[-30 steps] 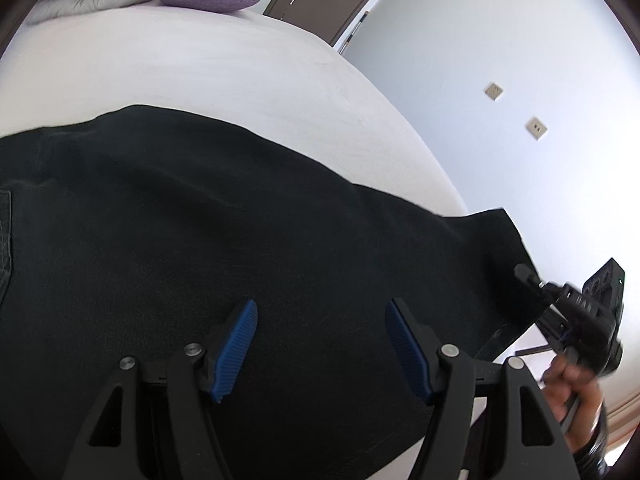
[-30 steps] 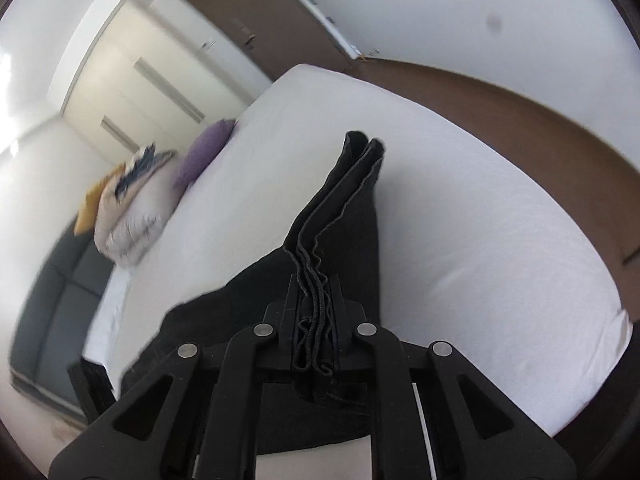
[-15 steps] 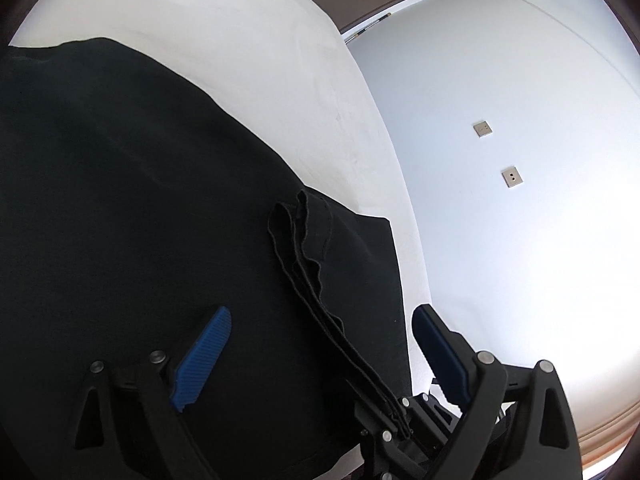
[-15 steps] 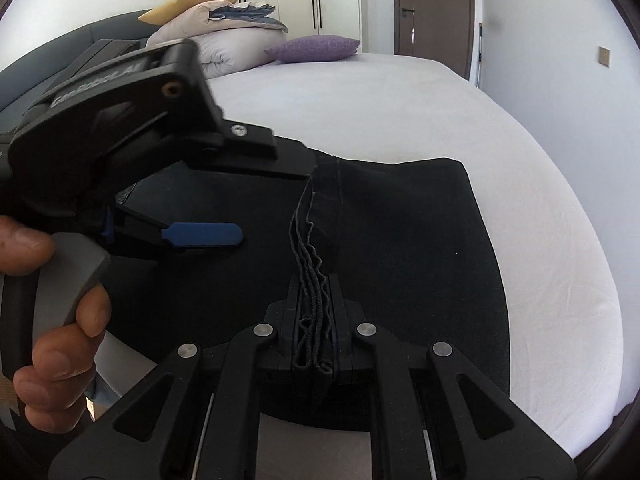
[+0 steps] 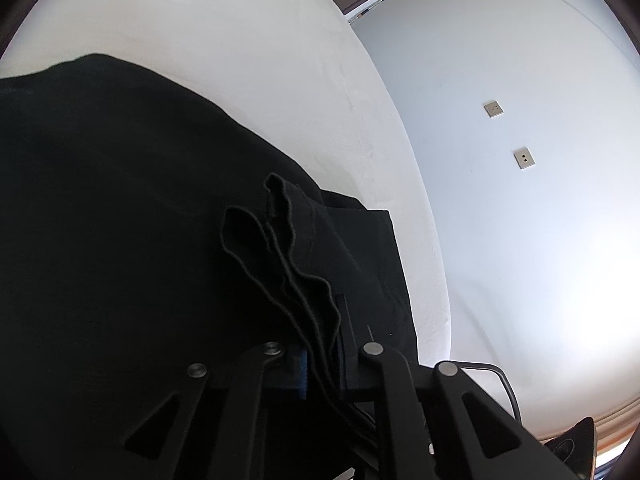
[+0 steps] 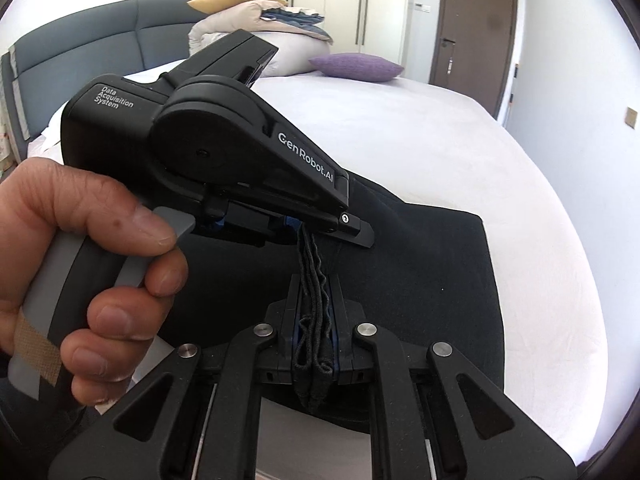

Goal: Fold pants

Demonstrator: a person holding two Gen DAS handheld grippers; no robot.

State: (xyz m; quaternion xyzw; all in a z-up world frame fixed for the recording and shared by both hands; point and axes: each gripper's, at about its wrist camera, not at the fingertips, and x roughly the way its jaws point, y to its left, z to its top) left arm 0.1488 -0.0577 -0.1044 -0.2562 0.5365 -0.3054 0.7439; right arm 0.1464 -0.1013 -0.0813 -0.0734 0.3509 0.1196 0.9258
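Observation:
Black pants lie spread on a white bed; they also show in the right wrist view. My left gripper is shut on a bunched stack of the pants' hem edges. My right gripper is shut on the same bunch of hem layers, held a little above the bed. The left gripper's body shows in the right wrist view, clamped on the bunch just beyond my right fingers, with the person's hand on its handle.
A purple pillow, a pile of bedding and a grey headboard stand at the far end of the bed. A brown door and a white wall with two sockets lie to the right.
My left gripper was open over the flat pants. The right gripper brought the bunched hems across to it, and my left gripper has shut on the bunch beside the right one.

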